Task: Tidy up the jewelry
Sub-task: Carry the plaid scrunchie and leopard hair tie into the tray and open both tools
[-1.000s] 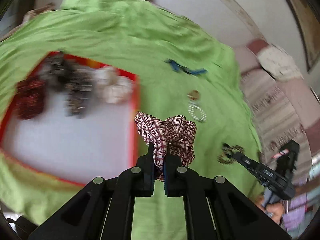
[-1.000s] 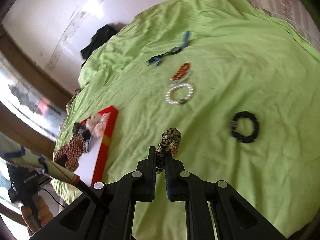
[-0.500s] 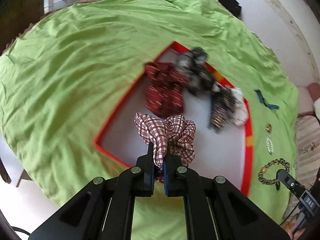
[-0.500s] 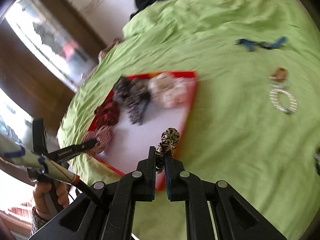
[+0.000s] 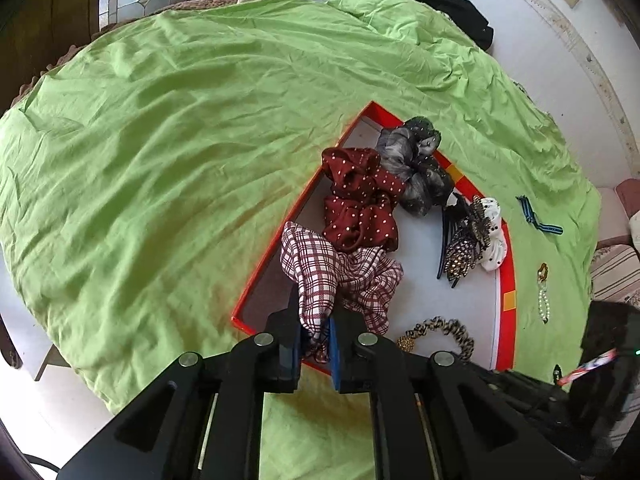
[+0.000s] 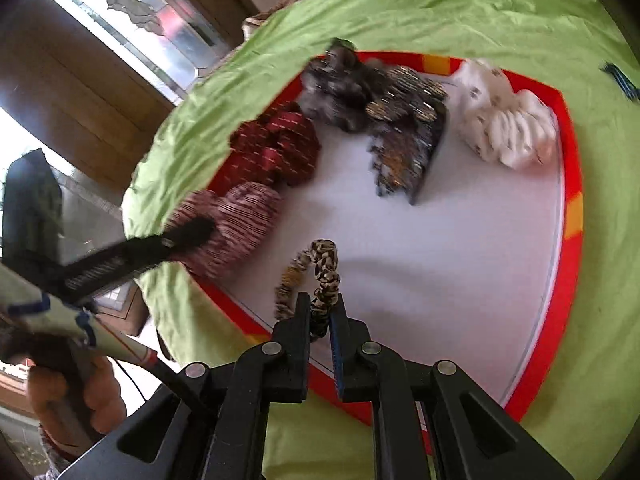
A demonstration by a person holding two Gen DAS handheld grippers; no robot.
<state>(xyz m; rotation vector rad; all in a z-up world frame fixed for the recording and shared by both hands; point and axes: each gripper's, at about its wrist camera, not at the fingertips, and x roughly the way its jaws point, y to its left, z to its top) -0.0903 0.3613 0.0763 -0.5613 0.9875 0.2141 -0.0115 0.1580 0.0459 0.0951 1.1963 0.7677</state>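
Note:
My left gripper (image 5: 315, 332) is shut on a red-and-white plaid scrunchie (image 5: 340, 276), which rests low over the near left corner of the red-rimmed white tray (image 5: 505, 280). My right gripper (image 6: 320, 320) is shut on a leopard-print scrunchie (image 6: 320, 272) and holds it over the tray's (image 6: 570, 184) near edge. That leopard scrunchie also shows in the left wrist view (image 5: 440, 330). The left gripper (image 6: 192, 232) and plaid scrunchie (image 6: 240, 224) show at the left of the right wrist view.
In the tray lie a dark red dotted scrunchie (image 5: 360, 200), a grey scrunchie (image 5: 416, 168), a sequinned clip (image 5: 464, 240) and a white scrunchie (image 5: 494, 240). On the green sheet (image 5: 160, 160) lie a blue ribbon (image 5: 536, 220) and a pearl bracelet (image 5: 543, 300).
Both grippers have moved down to the tray with their scrunchies. The plaid scrunchie now rests near the dotted one; the leopard scrunchie has come over the tray's near edge.

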